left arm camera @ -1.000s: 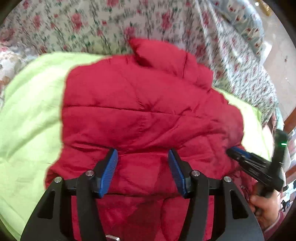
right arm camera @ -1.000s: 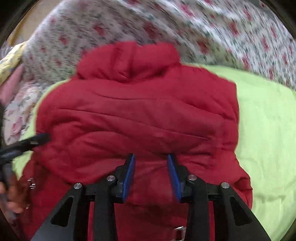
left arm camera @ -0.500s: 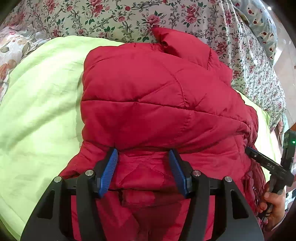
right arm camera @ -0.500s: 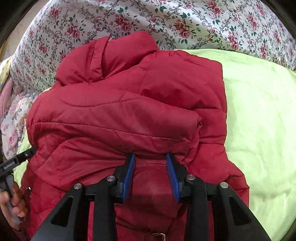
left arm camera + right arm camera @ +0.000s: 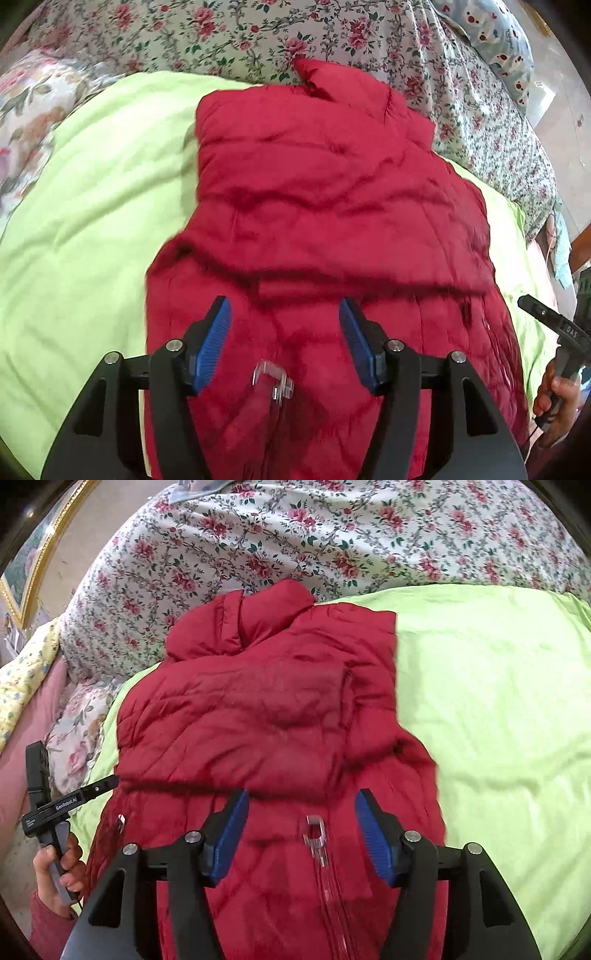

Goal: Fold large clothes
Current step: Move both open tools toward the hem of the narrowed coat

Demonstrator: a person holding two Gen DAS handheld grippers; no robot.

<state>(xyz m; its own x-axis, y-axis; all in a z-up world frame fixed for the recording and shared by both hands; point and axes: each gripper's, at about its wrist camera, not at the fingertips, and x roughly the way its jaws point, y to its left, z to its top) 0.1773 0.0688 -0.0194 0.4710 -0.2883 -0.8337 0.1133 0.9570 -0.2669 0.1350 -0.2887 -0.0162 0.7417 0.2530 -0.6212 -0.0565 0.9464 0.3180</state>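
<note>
Nearest me, my left gripper (image 5: 284, 341) and my right gripper (image 5: 301, 836) both hang with their blue pads spread wide and nothing between them, just above the near hem of the red puffer jacket (image 5: 325, 206), where its zipper pull (image 5: 314, 830) lies between the right gripper's fingers. The jacket lies partly folded along the middle of the lime-green sheet (image 5: 498, 709), an upper layer doubled over the lower part, collar (image 5: 266, 616) pointing away from me. Beyond the collar, the floral bedspread (image 5: 295, 528) covers the far edge of the bed.
</note>
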